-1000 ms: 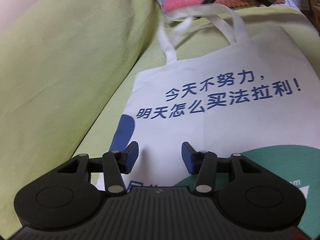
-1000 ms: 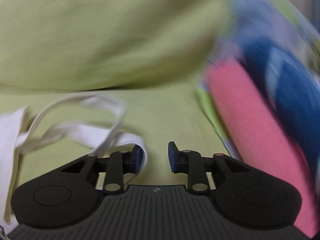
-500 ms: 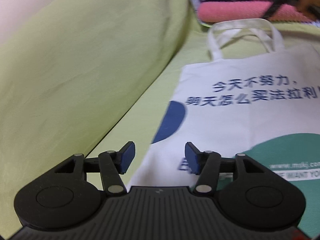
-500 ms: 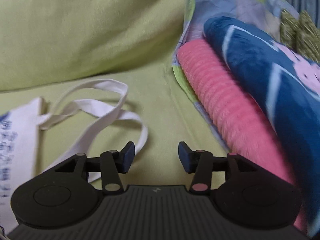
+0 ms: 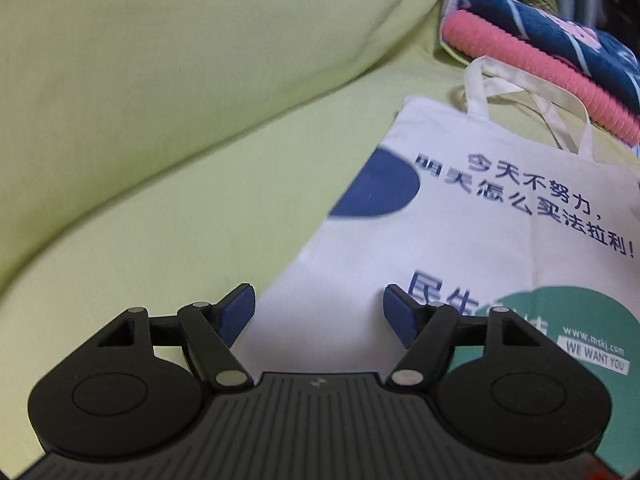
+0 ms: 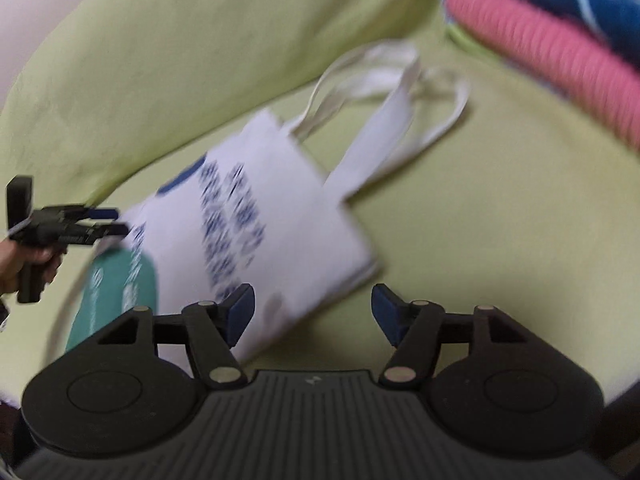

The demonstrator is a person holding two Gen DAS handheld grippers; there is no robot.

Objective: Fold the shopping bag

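Left gripper [image 5: 319, 312] spread wide, empty, hovering low over near-left corner zone of white canvas shopping bag with blue lettering and teal patch [image 5: 472, 240]; left finger over bare sheet, right finger over fabric, long edge running between them. Right gripper [image 6: 312, 310] likewise spread, empty, straddling opposite long edge of bag near bottom corner; contact with cloth not confirmable, view motion-blurred. Bag lying flat, unfolded, on yellow-green bedsheet [image 5: 192, 216], mouth away from both grippers. Further out, white webbing handles [image 5: 520, 96] sprawled loose beyond mouth, one loop splayed sideways. Beyond those, pink ribbed towel [image 5: 536, 64] under dark blue patterned blanket [image 5: 560, 20], close to handles. Judgement: step in hand = grabbing bottom corners for first fold. Suggest lowering until lower finger slides under both layers, pinching right at corners, both sides matched, lifting together, carrying toward mouth, keeping edges aligned. Better tucking handles onto panel first; otherwise likely to stick out or snag on towel.
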